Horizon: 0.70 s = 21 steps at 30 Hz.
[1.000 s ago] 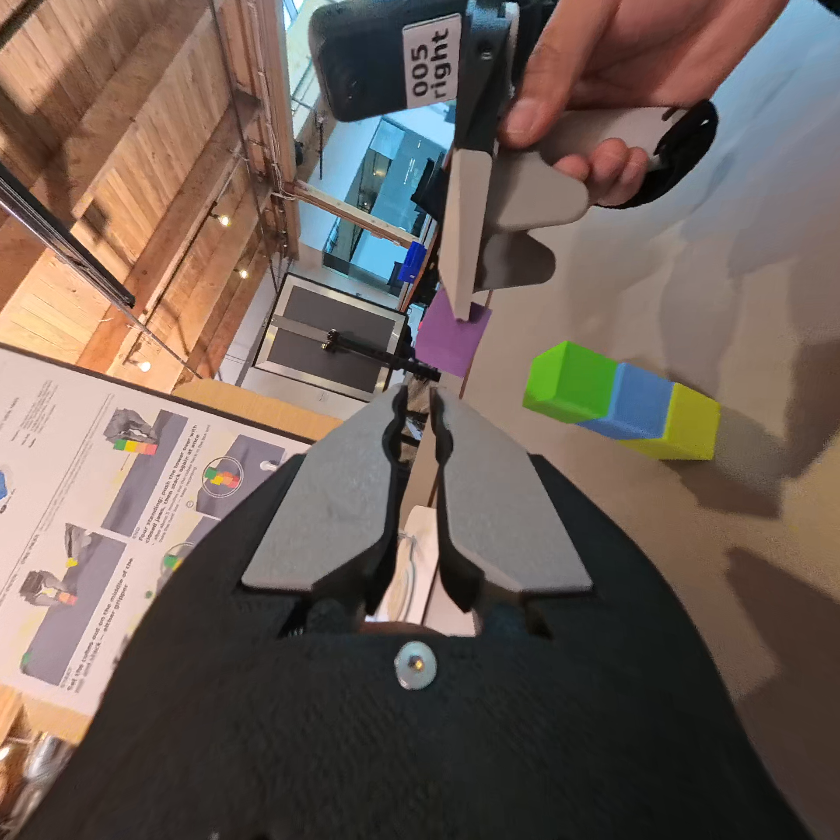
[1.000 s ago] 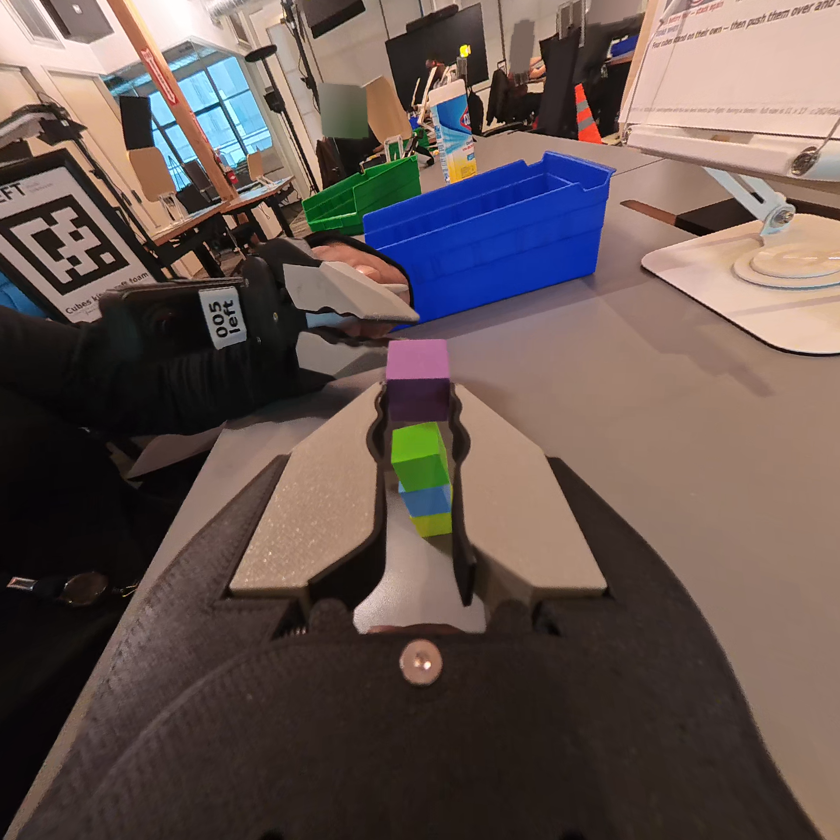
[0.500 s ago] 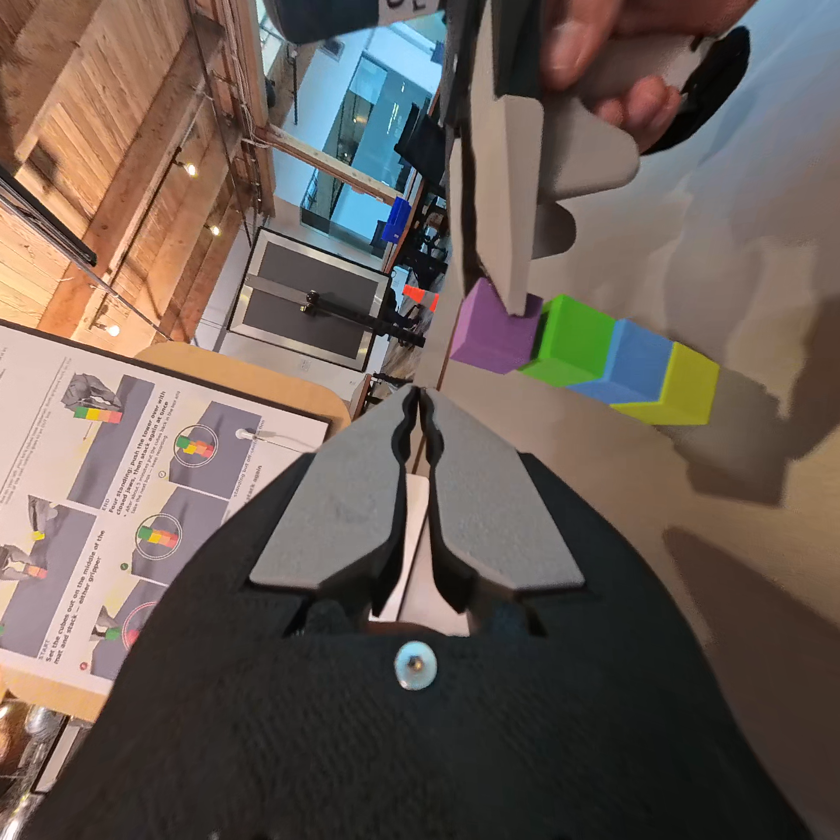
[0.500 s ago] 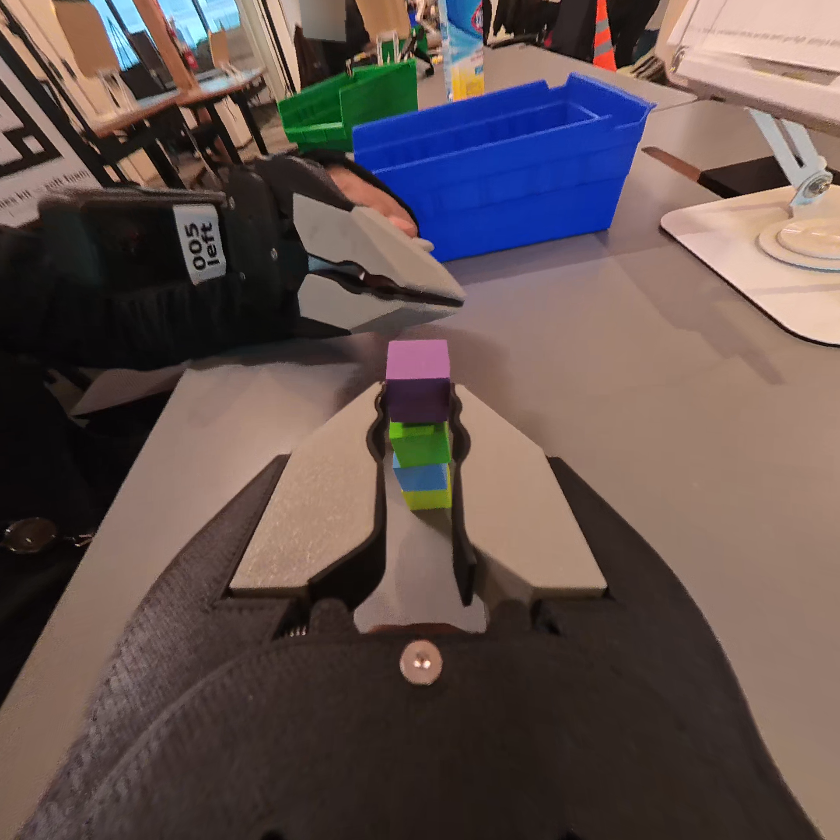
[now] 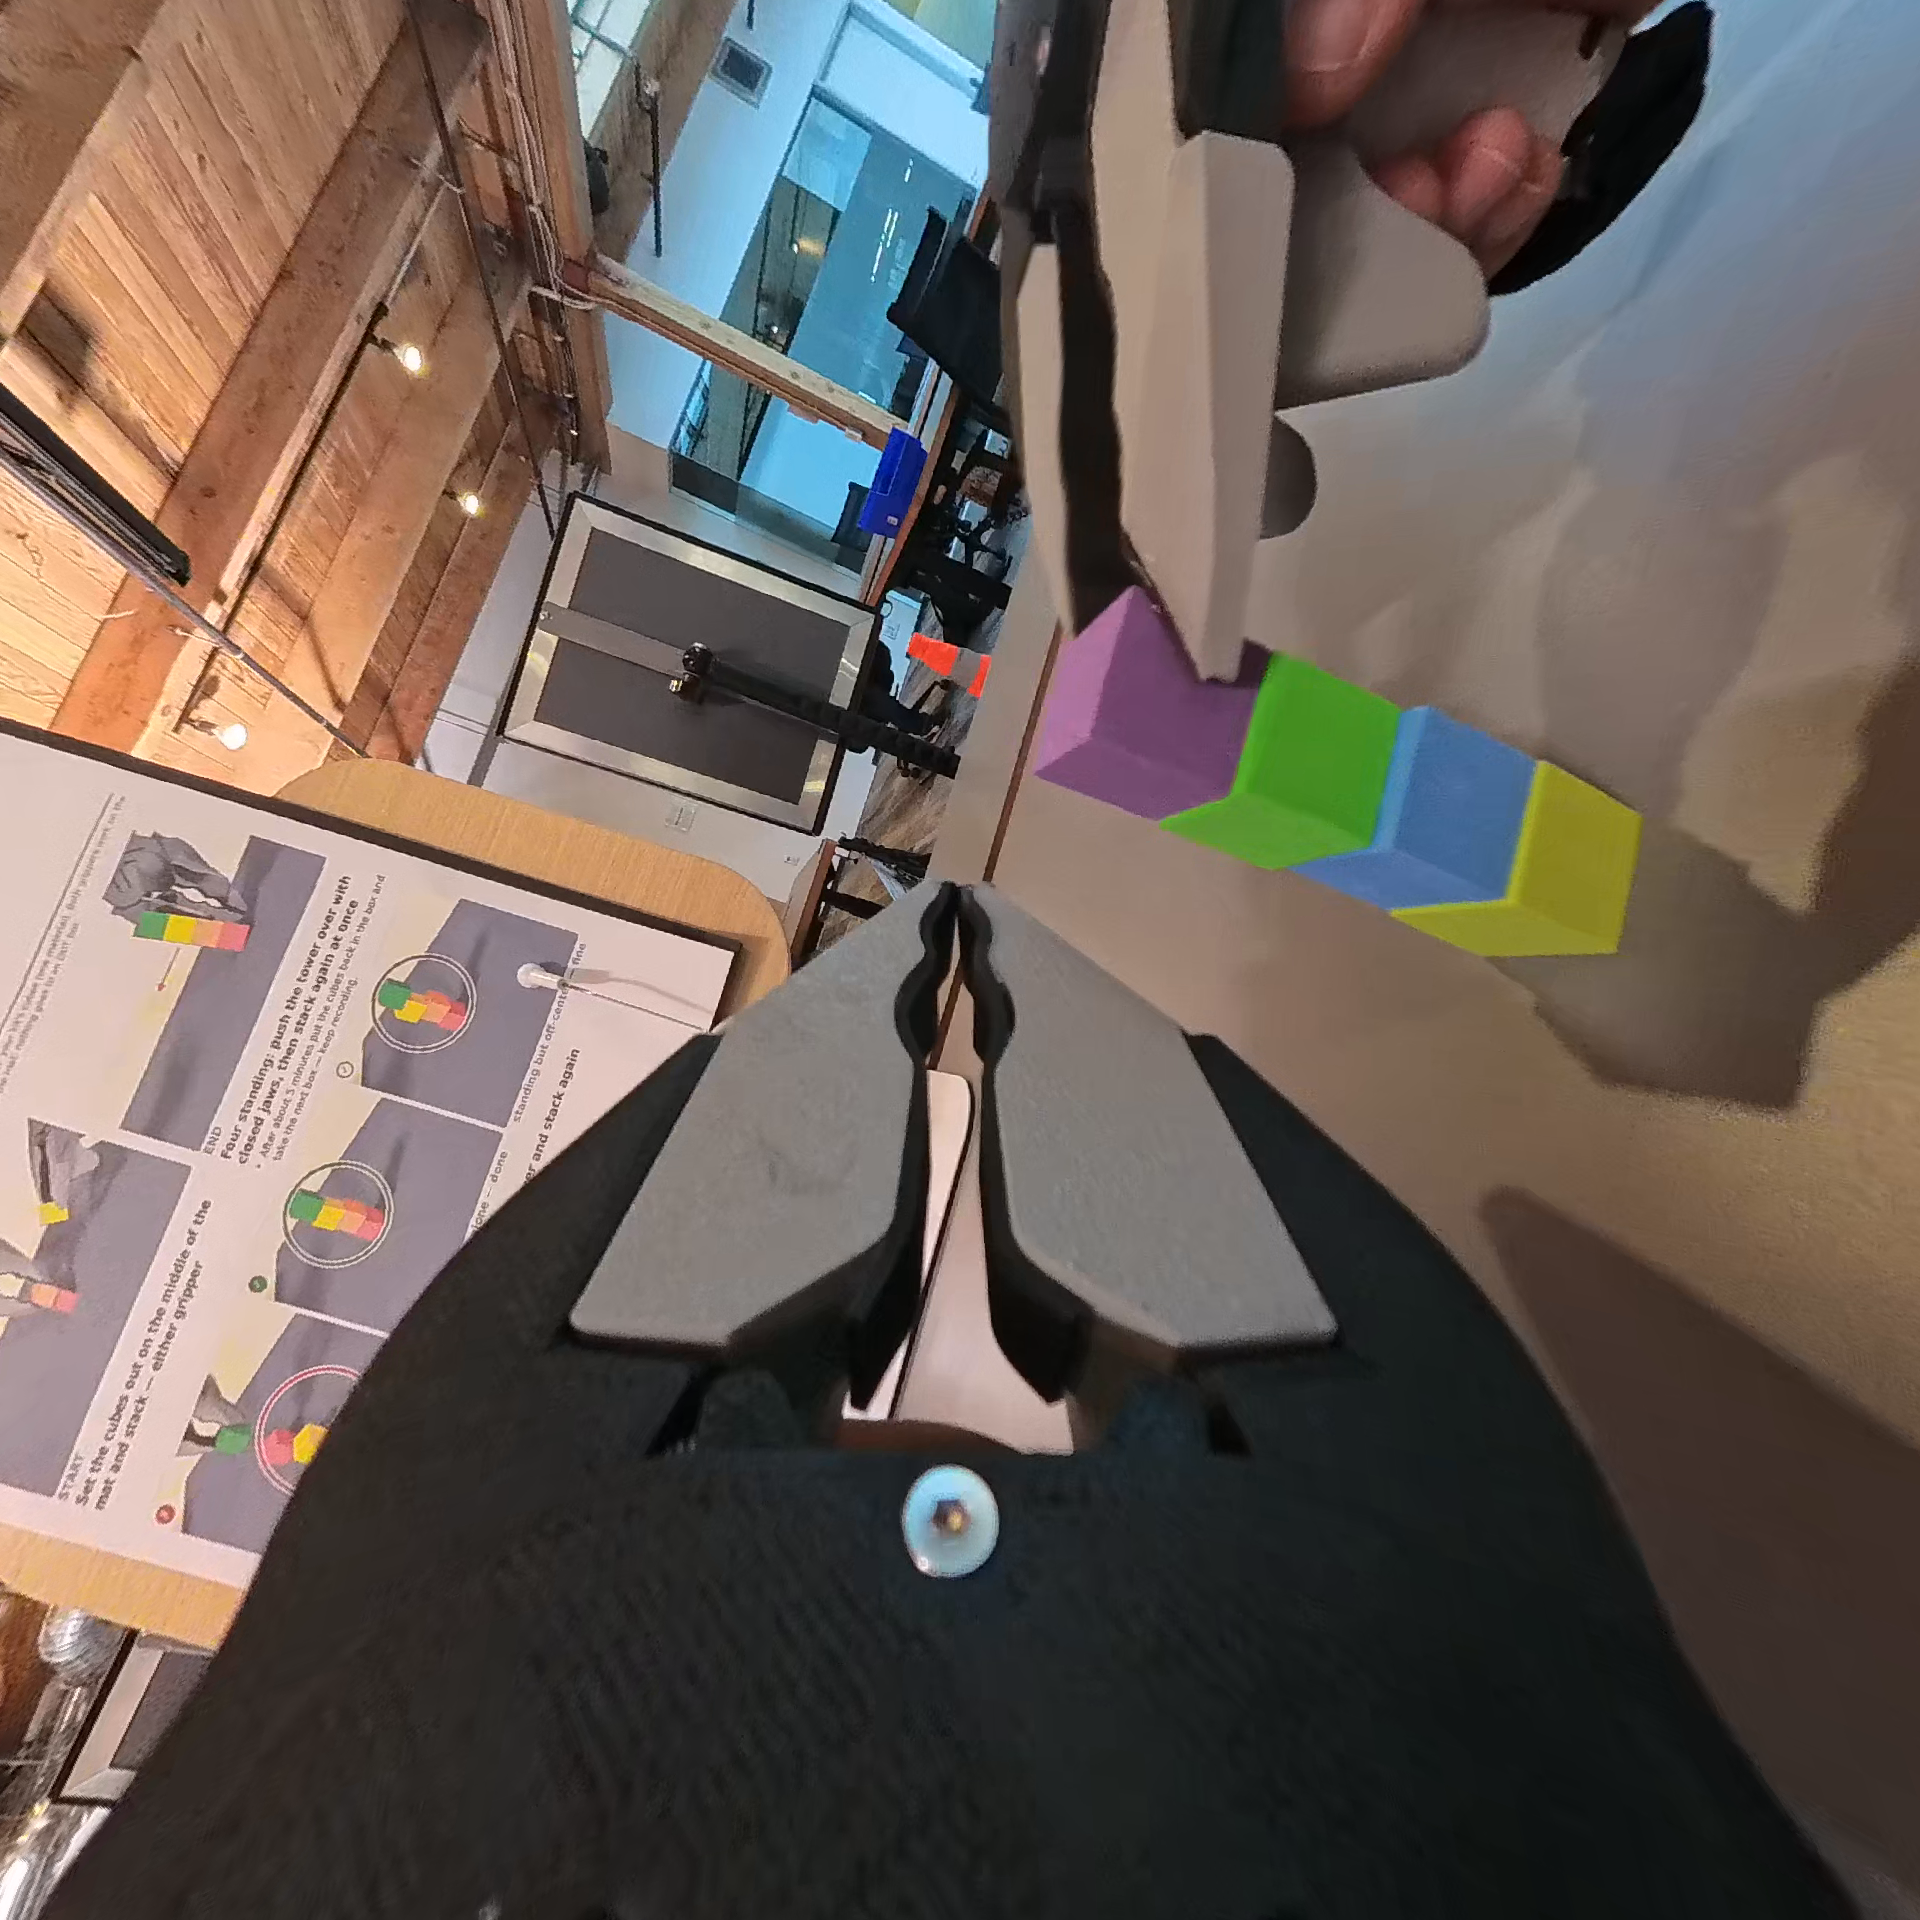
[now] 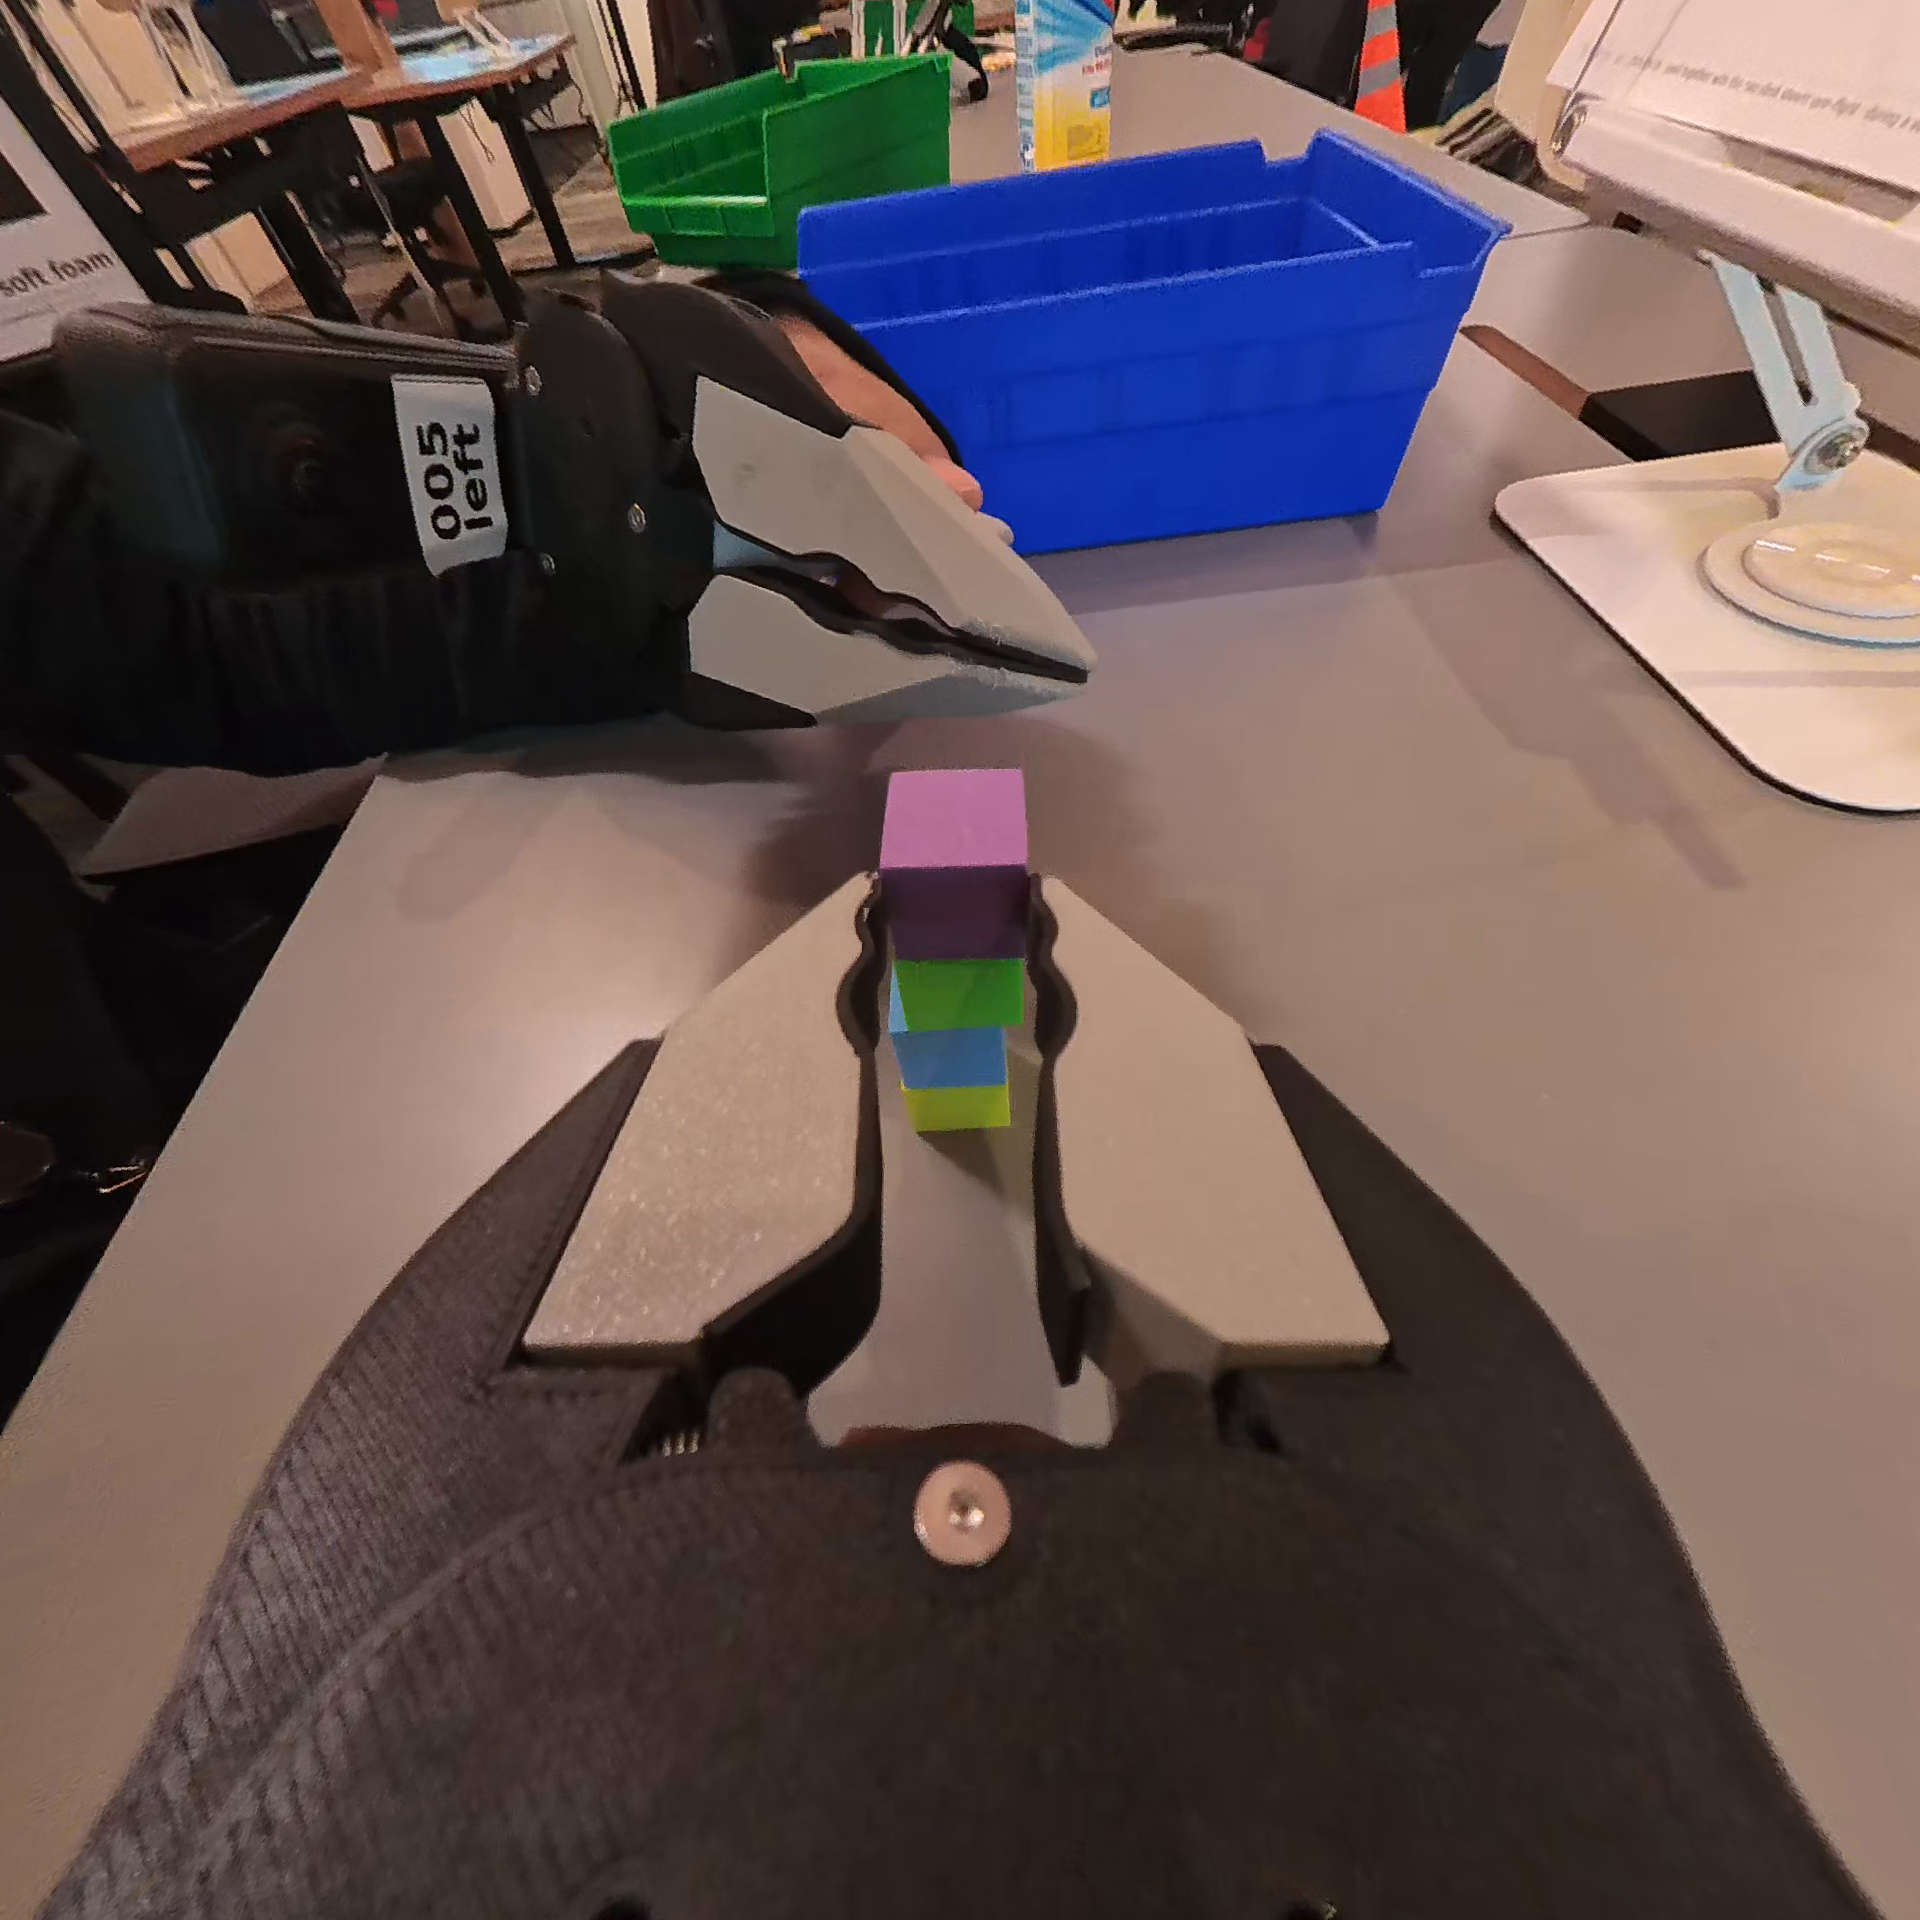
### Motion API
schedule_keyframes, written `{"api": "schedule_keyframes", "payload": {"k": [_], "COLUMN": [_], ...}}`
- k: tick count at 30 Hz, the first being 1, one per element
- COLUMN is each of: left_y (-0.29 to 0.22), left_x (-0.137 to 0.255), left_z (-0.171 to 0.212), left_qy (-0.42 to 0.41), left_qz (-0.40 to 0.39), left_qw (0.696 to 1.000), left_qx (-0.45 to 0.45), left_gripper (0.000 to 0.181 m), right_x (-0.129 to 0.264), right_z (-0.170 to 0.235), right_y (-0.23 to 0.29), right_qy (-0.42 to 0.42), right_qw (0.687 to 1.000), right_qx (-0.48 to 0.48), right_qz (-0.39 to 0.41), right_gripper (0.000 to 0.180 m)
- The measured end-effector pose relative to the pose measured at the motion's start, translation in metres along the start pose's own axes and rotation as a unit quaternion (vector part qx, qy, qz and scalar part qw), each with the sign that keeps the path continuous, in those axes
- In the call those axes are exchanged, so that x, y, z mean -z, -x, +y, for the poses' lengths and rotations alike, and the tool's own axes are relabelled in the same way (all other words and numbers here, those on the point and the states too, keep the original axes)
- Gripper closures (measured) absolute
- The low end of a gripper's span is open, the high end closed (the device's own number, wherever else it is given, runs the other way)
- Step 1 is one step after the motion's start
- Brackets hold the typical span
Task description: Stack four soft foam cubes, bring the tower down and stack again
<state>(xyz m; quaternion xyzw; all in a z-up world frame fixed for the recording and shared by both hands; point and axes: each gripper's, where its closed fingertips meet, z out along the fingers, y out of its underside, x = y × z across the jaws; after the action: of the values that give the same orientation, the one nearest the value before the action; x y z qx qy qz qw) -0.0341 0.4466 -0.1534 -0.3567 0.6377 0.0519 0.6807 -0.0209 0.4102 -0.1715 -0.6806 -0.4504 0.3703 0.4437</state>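
Four cubes stacked; blue bin [image 6: 1143, 343] (right view only).

Purple cube [image 6: 953, 821] — green, blue, yellow below.

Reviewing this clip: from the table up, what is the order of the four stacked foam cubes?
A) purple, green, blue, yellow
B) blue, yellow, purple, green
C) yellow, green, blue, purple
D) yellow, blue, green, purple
D: the right wrist view shows the yellow cube on the table, then the blue cube, the green cube, and the purple cube on top between the right claw's fingers.
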Motion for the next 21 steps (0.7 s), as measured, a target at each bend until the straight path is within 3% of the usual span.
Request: {"api": "schedule_keyframes", "payload": {"k": [3,5,7,18,21], "left_y": [0.000,-0.001,-0.003,-0.005,-0.005], "left_x": [0.000,0.000,-0.001,-0.002,-0.002], "left_z": [0.000,0.001,0.001,0.004,0.005], "left_qy": [0.000,0.001,0.002,0.009,0.011], "left_qz": [0.001,0.004,0.006,0.010,0.011], "left_qw": [1.000,1.000,1.000,1.000,1.000], "left_qx": [0.003,0.002,0.002,-0.002,-0.002], "left_gripper": [0.181,0.181,0.181,0.181,0.181], "right_x": [-0.002,-0.005,-0.007,-0.022,-0.026], "right_z": [0.005,0.014,0.017,0.058,0.063], "right_y": [0.004,0.001,0.002,-0.005,-0.007], "right_qy": [0.008,0.027,0.029,0.129,0.151], "right_qw": [1.000,0.999,0.999,0.992,0.988], "right_qx": [-0.012,-0.019,-0.023,-0.009,0.011], "right_qz": [-0.020,-0.017,-0.024,0.003,0.019], "right_gripper": [0.151,0.134,0.127,0.134,0.153]}}
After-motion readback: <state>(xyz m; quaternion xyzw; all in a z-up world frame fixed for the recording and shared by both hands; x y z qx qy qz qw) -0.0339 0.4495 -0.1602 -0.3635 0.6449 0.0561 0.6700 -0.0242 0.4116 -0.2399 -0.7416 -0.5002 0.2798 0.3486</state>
